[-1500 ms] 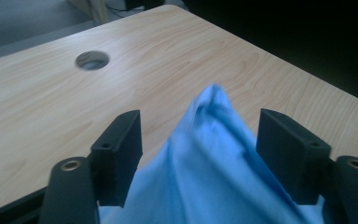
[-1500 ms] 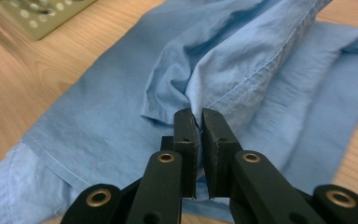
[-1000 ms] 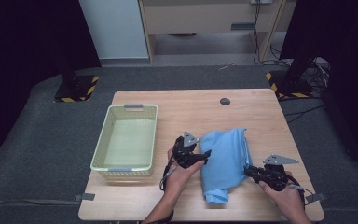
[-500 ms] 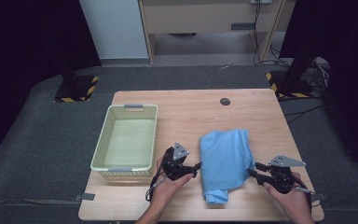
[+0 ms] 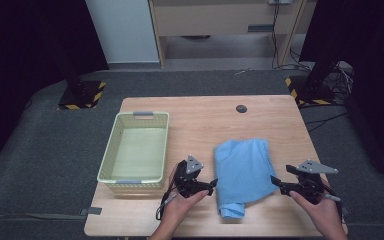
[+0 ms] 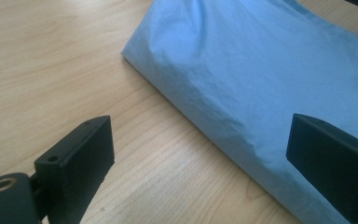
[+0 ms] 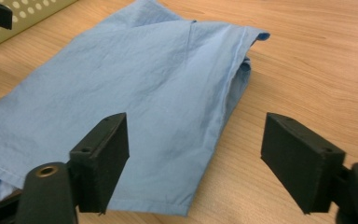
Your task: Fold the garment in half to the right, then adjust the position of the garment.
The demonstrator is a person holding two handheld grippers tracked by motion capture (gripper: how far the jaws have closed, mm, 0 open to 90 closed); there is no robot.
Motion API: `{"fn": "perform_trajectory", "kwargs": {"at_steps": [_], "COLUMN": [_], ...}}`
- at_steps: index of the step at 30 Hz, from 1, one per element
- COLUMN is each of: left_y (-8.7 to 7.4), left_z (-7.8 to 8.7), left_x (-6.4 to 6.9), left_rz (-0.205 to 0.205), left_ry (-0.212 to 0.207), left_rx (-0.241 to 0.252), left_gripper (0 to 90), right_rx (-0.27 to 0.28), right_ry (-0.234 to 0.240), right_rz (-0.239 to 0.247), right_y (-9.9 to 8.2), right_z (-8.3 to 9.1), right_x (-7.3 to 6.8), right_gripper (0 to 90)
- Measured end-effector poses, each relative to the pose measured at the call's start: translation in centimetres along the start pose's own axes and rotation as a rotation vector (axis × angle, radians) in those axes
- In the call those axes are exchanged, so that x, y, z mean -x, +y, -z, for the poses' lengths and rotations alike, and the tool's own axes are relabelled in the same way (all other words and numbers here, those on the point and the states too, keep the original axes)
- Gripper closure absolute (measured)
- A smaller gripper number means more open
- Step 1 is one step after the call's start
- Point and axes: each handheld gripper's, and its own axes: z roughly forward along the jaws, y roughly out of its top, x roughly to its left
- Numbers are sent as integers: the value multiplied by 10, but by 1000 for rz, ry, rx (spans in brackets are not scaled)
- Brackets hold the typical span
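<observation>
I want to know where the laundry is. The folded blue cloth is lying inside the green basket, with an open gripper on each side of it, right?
Not quite. The folded blue cloth lies on the bare table, to the right of the green basket, not in it; the high view shows this. The rest holds: the left gripper and the right gripper flank it, both open.

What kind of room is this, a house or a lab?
Probably a lab or test studio, not a house: a bare wooden table ringed by black curtains, cables trailing on grey carpet, and a stand base with yellow-black hazard stripes.
</observation>
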Motion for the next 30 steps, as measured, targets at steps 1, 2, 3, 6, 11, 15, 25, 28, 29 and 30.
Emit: {"fn": "perform_trajectory", "kwargs": {"at_steps": [1,2,3,6,11,15,25,28,29,30], "left_y": [0,-1,-2,-6,-11,-14,-23,-24,-24,-24], "left_z": [0,0,-1,-3,-4,-2,0,2,2,3], "left_x": [-1,-2,-2,-3,-2,-1,0,0,-1,-1], "left_rz": [2,10,21,42,49,54,59,64,64,65], "left_ry": [-3,-4,-6,-15,-20,-9,4,9,11,13], "left_rx": [-1,-2,-5,-25,-44,-47,-61,-61,-61,-58], "left_gripper": [68,66,64,58,58,58,59,60,60,60], "right_rx": [-6,-10,-15,-7,2,3,-93,-153,-172,-190], "right_ry": [-1,-4,-11,-15,-31,-20,12,4,3,1], "right_rz": [0,6,16,27,24,53,155,163,164,163], "right_y": [2,5,7,12,17,22,19,12,9,6], "right_z": [-1,-2,-3,-5,-7,-13,-52,-63,-67,-70], "right_x": [-1,-3,-5,-7,-7,-12,-30,-30,-30,-29], "right_gripper": [195,172,158,108,84,73,72,72,72,72]}}
